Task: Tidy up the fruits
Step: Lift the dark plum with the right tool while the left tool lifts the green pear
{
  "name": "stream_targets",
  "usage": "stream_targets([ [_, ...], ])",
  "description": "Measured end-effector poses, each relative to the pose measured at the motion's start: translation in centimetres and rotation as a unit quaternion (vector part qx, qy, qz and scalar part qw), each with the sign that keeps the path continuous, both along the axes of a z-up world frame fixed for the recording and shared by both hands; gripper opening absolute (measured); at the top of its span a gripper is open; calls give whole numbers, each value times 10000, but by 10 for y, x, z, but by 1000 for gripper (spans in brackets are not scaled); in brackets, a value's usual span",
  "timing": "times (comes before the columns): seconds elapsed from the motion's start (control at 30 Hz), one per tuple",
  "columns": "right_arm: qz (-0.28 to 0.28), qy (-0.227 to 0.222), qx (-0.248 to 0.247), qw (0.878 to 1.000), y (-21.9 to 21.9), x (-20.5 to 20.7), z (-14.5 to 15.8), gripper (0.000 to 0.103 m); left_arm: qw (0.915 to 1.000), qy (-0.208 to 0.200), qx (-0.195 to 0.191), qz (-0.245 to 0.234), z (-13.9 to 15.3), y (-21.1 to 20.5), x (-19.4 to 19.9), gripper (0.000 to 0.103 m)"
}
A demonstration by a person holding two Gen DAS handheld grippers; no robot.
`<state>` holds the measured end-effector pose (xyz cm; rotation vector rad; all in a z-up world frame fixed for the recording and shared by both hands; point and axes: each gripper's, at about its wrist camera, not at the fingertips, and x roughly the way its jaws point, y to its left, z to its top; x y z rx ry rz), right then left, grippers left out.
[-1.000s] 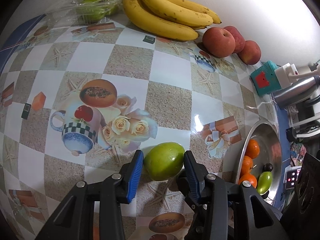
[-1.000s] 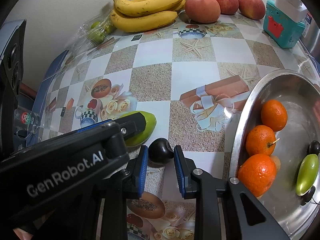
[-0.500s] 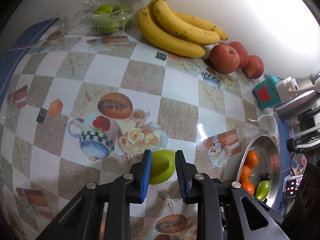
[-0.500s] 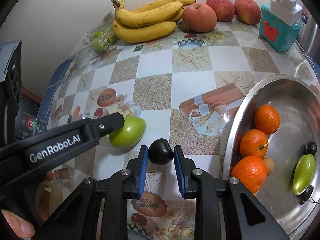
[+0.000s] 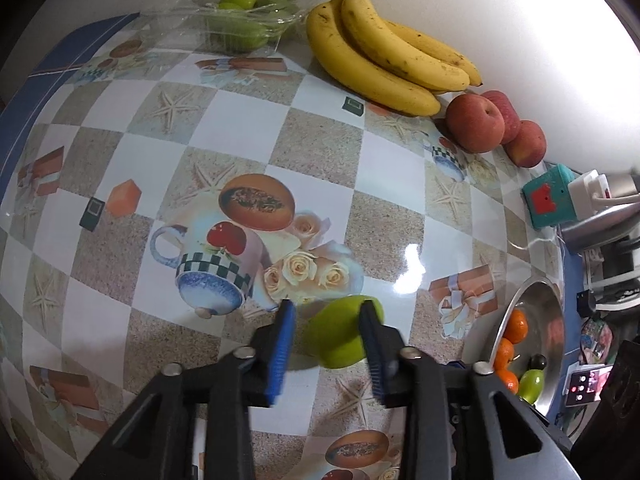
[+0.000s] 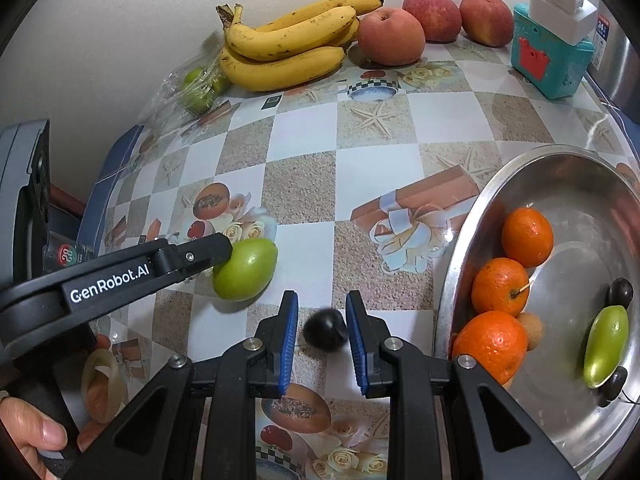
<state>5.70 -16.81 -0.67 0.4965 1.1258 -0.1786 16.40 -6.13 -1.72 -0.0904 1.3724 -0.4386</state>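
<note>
A green fruit [image 5: 340, 340] lies on the patterned tablecloth between the fingers of my left gripper [image 5: 327, 312]. Its jaws are opening: the right pad rests against the fruit and the left pad stands clear of it. In the right wrist view the same green fruit [image 6: 246, 268] shows with a left finger [image 6: 200, 254] against its side. My right gripper [image 6: 321, 298] is shut on a small dark round fruit [image 6: 325, 334] just above the cloth. To its right sits a steel bowl [image 6: 460, 248] holding three oranges, a long green fruit and small dark fruits.
Bananas [image 6: 288, 48] and three red apples [image 6: 390, 36] line the back wall. A clear bag of green fruits [image 5: 240, 20] lies at the back left. A teal socket box [image 6: 548, 56] with a white plug stands at the back right. A hand [image 6: 36, 436] holds the left gripper.
Half a second ago the left jaws were closed narrow over the green fruit; now they stand wider with it between them. The right gripper stays closed on the dark fruit.
</note>
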Motion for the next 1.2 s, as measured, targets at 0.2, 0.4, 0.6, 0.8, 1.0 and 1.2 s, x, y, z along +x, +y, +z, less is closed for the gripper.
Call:
stream_targets([
  [0.2,-11,56,-1,10000,0,0,-2,25,9997,32,-177,-192,-4,-11,-1,59],
  [0.4,-71,102,-40,9999,-4,0,-2,26,9991,103,-29,-418,-17,-25,-6,58],
  [0.6,-54,145,-42,9999,-4,2,-4,30,9993,88,81,-360,-21,-24,-7,48],
  [0.8,113,338,-131,9993,4,6,-13,37,9997,49,210,-147,-19,-12,-3,48],
  [1.0,266,485,-259,9981,12,10,-21,37,9996,14,245,-101,-17,-6,0,48],
  [1.2,447,610,-561,9956,22,16,-25,37,9995,25,286,-144,-17,-7,-1,48],
])
